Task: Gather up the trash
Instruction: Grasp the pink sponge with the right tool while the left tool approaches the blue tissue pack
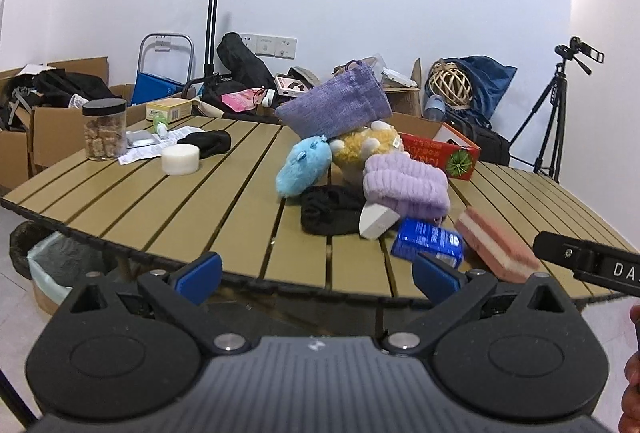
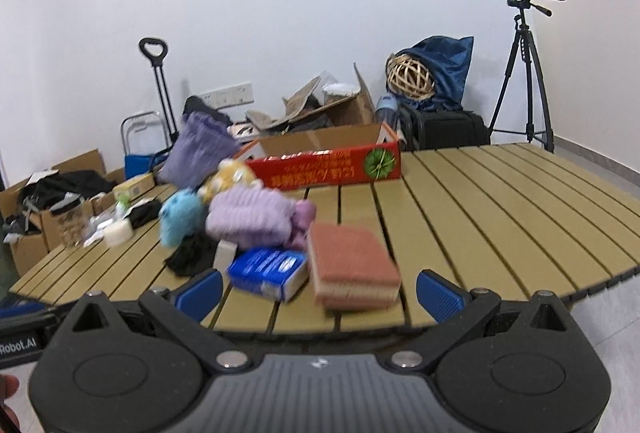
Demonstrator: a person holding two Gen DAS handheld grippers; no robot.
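Observation:
A slatted tan table [image 1: 168,201] holds a pile: a blue packet [image 1: 428,239], a pink sponge [image 1: 496,241], a white wedge [image 1: 376,221], black cloth [image 1: 328,211], lilac knit [image 1: 404,185], plush toys [image 1: 304,165] and a purple pouch [image 1: 336,105]. My left gripper [image 1: 316,275] is open and empty at the table's near edge, short of the pile. My right gripper [image 2: 320,291] is open and empty, with the blue packet [image 2: 268,269] and the sponge [image 2: 352,269] just beyond its fingers. A lined bin [image 1: 52,265] stands on the floor at the lower left.
A red box [image 2: 332,165] lies behind the pile. A jar [image 1: 104,131], a white puck [image 1: 180,160], papers and a black cloth sit at the table's left. Cardboard boxes, bags, a trolley and a tripod [image 2: 524,73] stand beyond the table.

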